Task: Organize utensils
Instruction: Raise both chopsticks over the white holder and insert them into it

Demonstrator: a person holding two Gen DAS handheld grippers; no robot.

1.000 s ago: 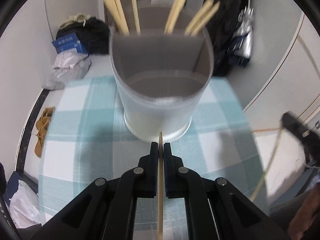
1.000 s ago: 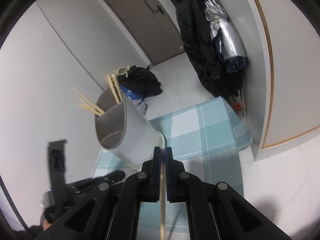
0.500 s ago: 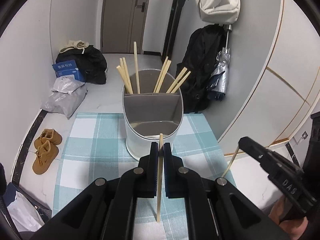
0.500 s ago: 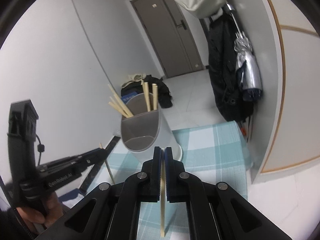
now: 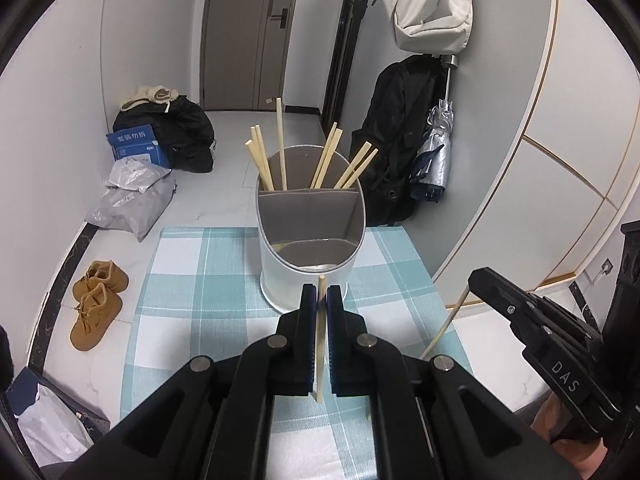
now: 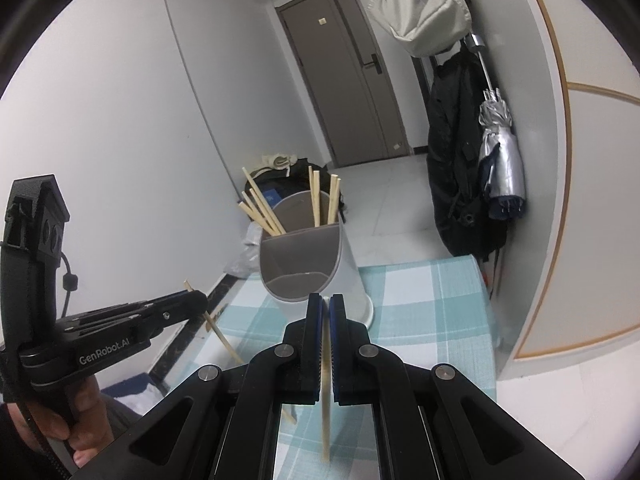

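Both tools have pulled up and back from the utensil holder [image 5: 311, 236], which a second ago filled the left wrist view and now stands further off on the checked blue and white cloth [image 5: 192, 280] covering the worktop. The left tool [image 5: 321, 294] is clamped on a single wooden chopstick [image 5: 320, 344], held upright between its closed jaws, its tip just showing above them. The right tool [image 6: 325, 304] is likewise clamped on its own chopstick [image 6: 326, 400], which hangs down below the jaws. In the left view the right tool [image 5: 478, 280] appears at the right edge with its stick slanting down.

The holder is a pale oval tub split by grey dividers. Its rear sections already hold several chopsticks [image 5: 280, 148] leaning outward; the large front section looks empty.

Neither held stick has gone into the holder yet. The retreat probably gives room to line each stick up above the rim before lowering it in.
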